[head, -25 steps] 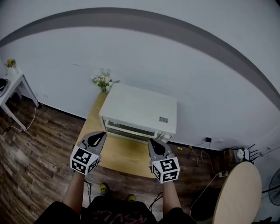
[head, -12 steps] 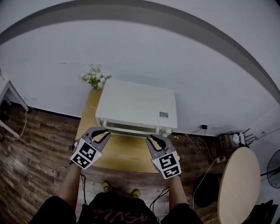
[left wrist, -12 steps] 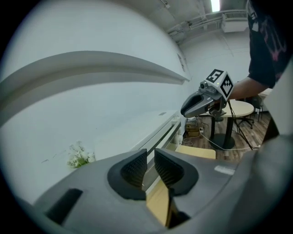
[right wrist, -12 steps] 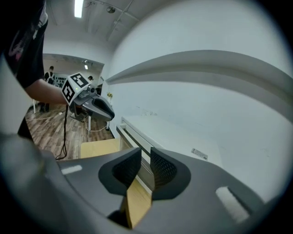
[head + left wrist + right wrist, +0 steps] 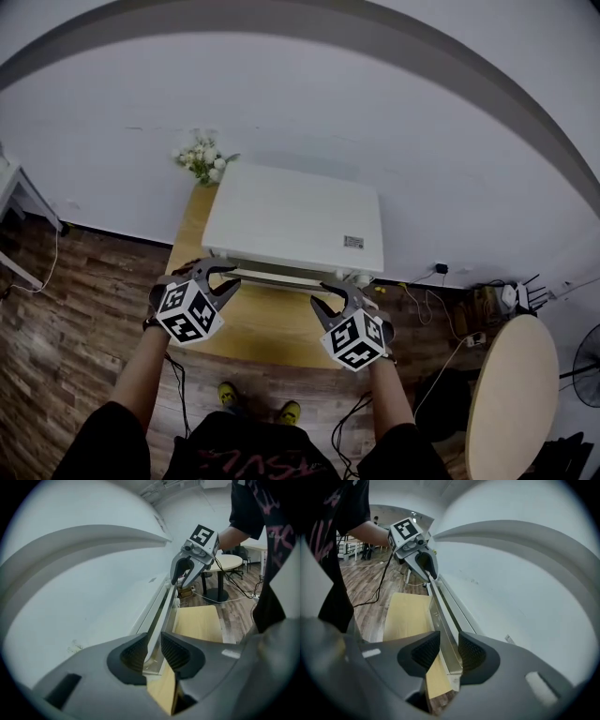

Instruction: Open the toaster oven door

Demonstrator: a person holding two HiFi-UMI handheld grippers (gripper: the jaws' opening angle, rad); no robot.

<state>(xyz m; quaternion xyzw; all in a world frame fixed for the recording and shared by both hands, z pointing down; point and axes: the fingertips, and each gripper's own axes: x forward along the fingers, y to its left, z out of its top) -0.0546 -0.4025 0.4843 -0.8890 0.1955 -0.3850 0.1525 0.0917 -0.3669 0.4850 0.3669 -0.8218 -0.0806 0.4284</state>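
A white toaster oven (image 5: 295, 216) stands on a light wooden table (image 5: 267, 333), its door shut. A long metal handle bar (image 5: 277, 277) runs along the door's top front edge. My left gripper (image 5: 221, 274) straddles the bar's left end and my right gripper (image 5: 336, 294) straddles its right end. Both pairs of jaws have just been opening. In the left gripper view the handle bar (image 5: 161, 613) passes between my left gripper (image 5: 152, 651) pads with a gap on each side. In the right gripper view the handle bar (image 5: 439, 616) lies likewise between my right gripper (image 5: 449, 651) pads, which do not press on it.
A small bunch of white flowers (image 5: 202, 157) sits at the table's back left corner against the wall. A round table (image 5: 511, 412) stands at the right, with cables (image 5: 441, 281) on the wood floor. The person's feet (image 5: 253, 405) are just under the table's near edge.
Both grippers went from shut and set back over the table to open at the oven's handle, each rolled so its jaws straddle the bar.
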